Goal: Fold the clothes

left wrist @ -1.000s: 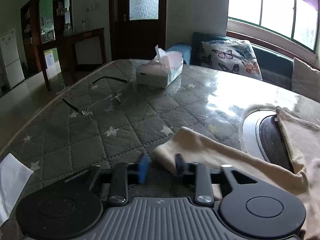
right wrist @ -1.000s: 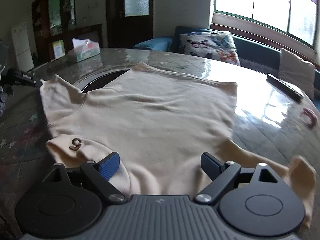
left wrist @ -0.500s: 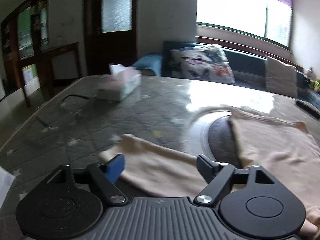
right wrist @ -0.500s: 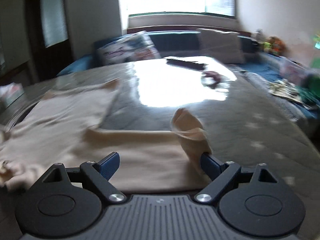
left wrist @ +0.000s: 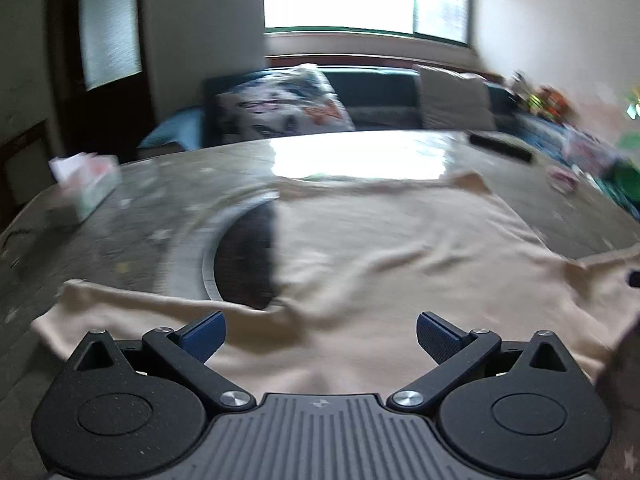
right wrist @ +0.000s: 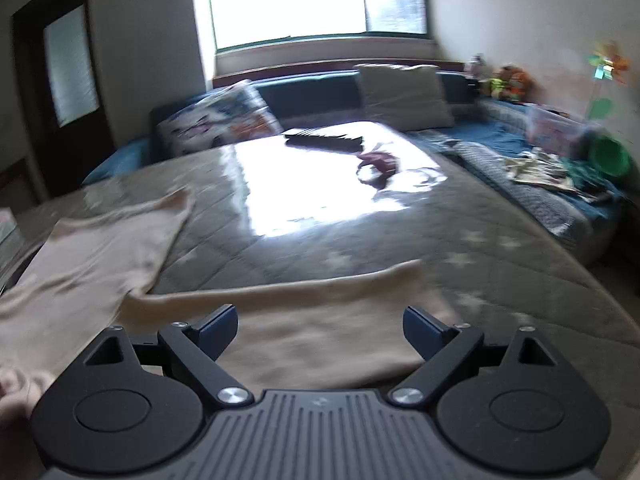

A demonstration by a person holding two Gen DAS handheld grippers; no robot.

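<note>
A beige T-shirt [left wrist: 380, 248] lies spread on the grey quilted table cover [left wrist: 120, 248], partly over a round dark inset [left wrist: 244, 264]. My left gripper [left wrist: 318, 338] is open and empty, just above the shirt's near left part, beside its left sleeve [left wrist: 120, 312]. In the right wrist view the shirt body [right wrist: 92, 248] lies at the left and its right sleeve [right wrist: 320, 320] stretches across in front. My right gripper [right wrist: 318, 330] is open and empty above that sleeve. Both views are blurred.
A tissue box [left wrist: 86, 188] stands at the far left of the table. A dark remote [right wrist: 324, 140] and a small purple item [right wrist: 380, 162] lie at the far side. A sofa with cushions [right wrist: 404, 96] runs behind the table. The table's right edge [right wrist: 580, 264] drops off.
My left gripper opened, let go of the left sleeve and swung right to face the shirt body. My right gripper stayed open and swung right from the collar to the right sleeve.
</note>
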